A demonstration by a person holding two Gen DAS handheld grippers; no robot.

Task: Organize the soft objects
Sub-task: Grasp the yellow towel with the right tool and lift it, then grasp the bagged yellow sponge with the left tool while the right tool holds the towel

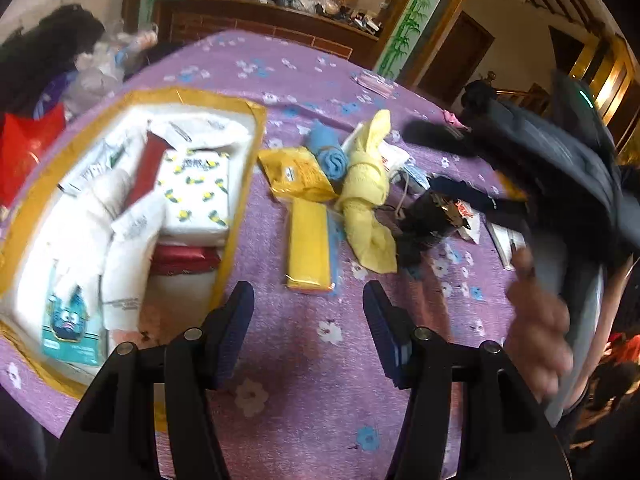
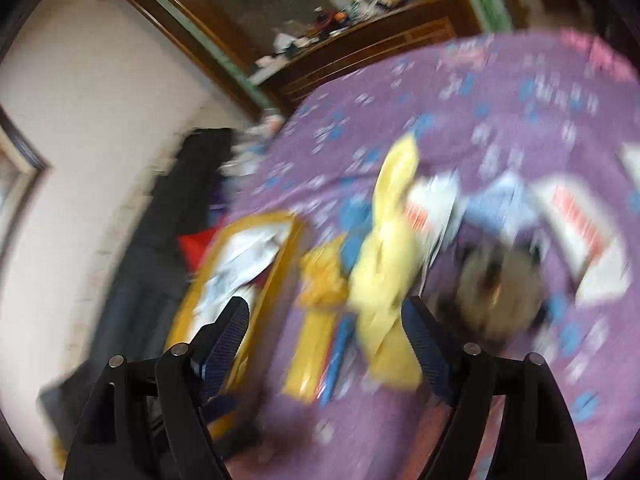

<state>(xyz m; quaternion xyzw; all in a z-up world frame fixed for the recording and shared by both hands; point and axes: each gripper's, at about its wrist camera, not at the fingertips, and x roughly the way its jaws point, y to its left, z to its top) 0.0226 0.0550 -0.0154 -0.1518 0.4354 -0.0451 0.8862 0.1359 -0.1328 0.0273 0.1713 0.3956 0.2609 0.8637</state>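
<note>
Both the left gripper (image 1: 308, 332) and right gripper (image 2: 324, 344) open and empty above the table (image 1: 320, 400); the yellow cloth (image 1: 366, 184), right of the box (image 1: 240, 208), looks light, limp, best pinched mid-bundle.

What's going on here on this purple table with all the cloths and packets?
A person holding a two-finger gripper in each hand is sorting soft things on a purple flowered tablecloth. A yellow-rimmed box at the left already holds tissue packs and white cloths. A rolled yellow towel, a rolled blue cloth and flat yellow packets still lie loose on the table. The left gripper and the right gripper are both open and hold nothing. The right view is blurred.
</note>
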